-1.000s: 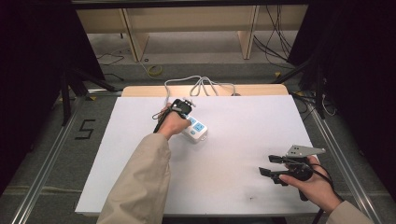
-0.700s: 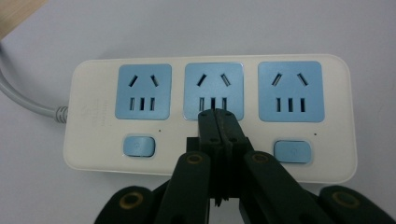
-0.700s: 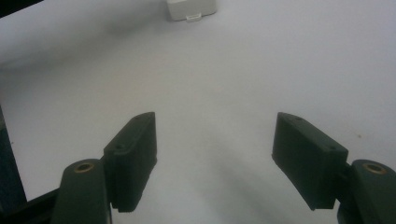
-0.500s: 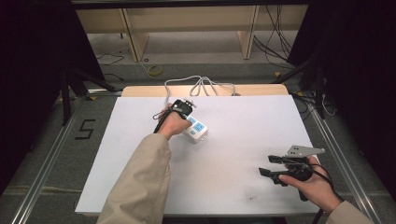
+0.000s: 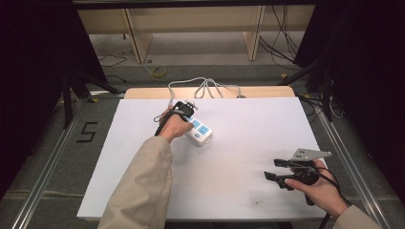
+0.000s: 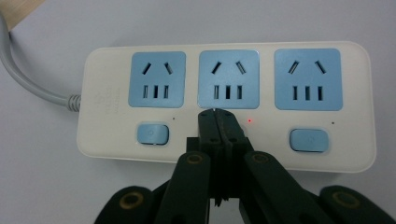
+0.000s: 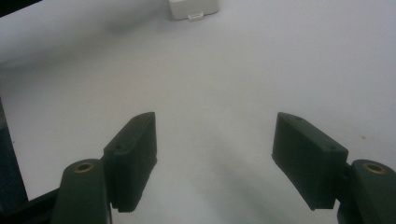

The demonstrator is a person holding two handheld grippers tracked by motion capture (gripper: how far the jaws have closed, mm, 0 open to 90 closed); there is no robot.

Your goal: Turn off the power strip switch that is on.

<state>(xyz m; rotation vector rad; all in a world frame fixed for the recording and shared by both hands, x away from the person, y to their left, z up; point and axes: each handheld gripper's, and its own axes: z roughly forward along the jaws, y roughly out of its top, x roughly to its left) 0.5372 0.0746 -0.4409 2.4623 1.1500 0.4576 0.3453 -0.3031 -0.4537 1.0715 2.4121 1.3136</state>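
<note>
The white power strip (image 5: 198,130) lies on the white surface (image 5: 248,138) toward 11 o'clock from its middle, its grey cord (image 6: 28,79) running off the far edge. The left hand-held gripper (image 6: 218,115), jaws pressed together, has its tips on the strip's middle switch, beside a lit red dot (image 6: 250,121). At 4 o'clock, the right hand-held gripper (image 5: 276,169) hovers with jaws spread wide, holding nothing.
</note>
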